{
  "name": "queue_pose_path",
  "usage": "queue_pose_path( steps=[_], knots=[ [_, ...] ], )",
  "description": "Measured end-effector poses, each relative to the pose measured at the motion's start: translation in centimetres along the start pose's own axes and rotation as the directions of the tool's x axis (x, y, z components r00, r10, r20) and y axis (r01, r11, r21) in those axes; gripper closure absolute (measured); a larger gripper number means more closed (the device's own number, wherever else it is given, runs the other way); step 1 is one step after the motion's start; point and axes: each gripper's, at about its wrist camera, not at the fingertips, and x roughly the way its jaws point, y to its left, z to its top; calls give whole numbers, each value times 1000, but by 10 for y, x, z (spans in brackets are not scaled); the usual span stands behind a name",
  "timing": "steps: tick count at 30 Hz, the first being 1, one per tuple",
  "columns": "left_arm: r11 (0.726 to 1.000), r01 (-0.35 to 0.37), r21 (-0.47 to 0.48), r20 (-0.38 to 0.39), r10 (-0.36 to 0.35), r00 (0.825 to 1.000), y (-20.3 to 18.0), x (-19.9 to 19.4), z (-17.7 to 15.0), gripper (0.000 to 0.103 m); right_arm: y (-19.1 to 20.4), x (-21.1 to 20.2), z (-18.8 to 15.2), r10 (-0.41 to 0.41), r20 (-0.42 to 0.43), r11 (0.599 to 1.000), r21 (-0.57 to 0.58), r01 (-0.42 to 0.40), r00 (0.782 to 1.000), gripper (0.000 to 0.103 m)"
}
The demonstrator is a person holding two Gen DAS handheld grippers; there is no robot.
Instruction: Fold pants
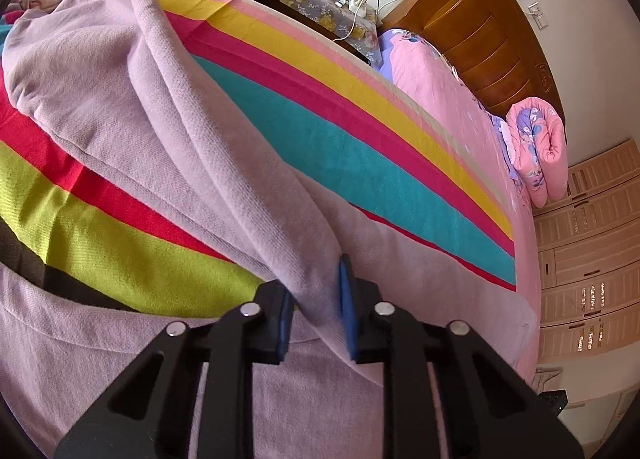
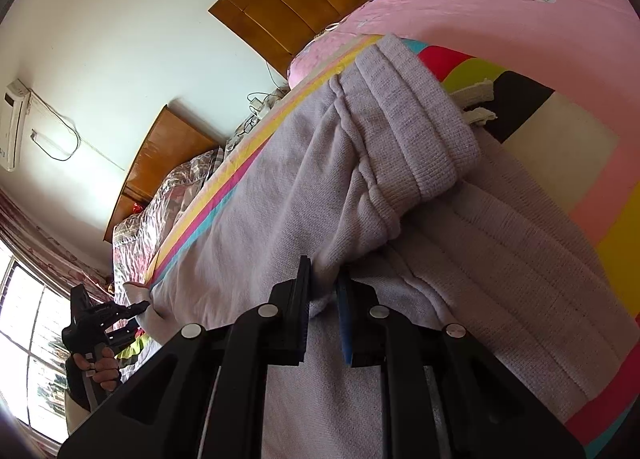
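Observation:
The pale lilac knit pants lie on a striped blanket on the bed. My left gripper is shut on a raised fold of a pant leg, lifting it off the blanket. My right gripper is shut on the pants near the ribbed waistband, which is folded over with its white drawstring showing. The left gripper also shows in the right wrist view, held by a hand and pinching the far end of the pants.
A pink quilt covers the bed beyond the blanket, with a rolled pink floral quilt and a wooden headboard. A nightstand with glasses and cables stands beside the bed. A window is at left.

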Motion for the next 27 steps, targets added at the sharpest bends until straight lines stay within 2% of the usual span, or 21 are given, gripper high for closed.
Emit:
queue_pose_path(
  steps=[5,8,14,17,20,23,25,27],
  knots=[
    [994,-29,108,55,23,998,-22,-35,-5,89,32,-11,25,-34,26,993,-110,37,999,91],
    [984,-66,168,16,64,998,-35,-42,5,89,56,-17,51,-33,40,985,-166,39,999,92],
    [983,-2,183,-33,8,999,-42,-62,26,88,88,-32,89,2,80,979,-202,15,997,93],
    [979,27,202,2,-28,1000,-42,-78,23,89,94,-42,92,16,98,976,-218,5,995,93],
    [967,32,254,105,-60,993,-46,-111,-4,90,87,-55,80,41,106,978,-207,-18,993,93],
    [944,28,329,189,-94,977,-40,-145,-68,90,63,-70,48,55,92,981,-192,-36,994,93],
    [933,34,358,187,-108,976,-23,-149,-120,89,35,-77,18,23,70,984,-178,-10,997,93],
    [933,25,360,135,-79,988,3,-132,-163,89,5,-75,-13,-34,16,987,-157,36,999,93]
  ],
)
